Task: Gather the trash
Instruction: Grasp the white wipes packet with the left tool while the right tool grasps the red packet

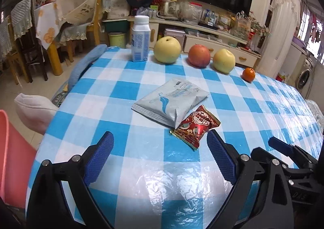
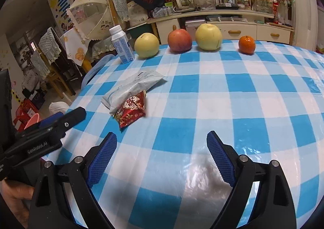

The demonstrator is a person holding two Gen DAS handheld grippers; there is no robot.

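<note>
Wrapper, red (image 1: 195,127), lies flat touching the grey pouch's (image 1: 171,101) near corner, long axis slanting toward your left gripper (image 1: 160,144); both jaws wide open, empty.

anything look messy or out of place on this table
Two wrappers stand out: a crumpled grey-white packet and a red snack wrapper lie loose mid-table, touching, the red one's end under the packet's corner. The bottle and fruit stand in a tidy row behind.

Bright overhead glare, perhaps softened edges
</note>
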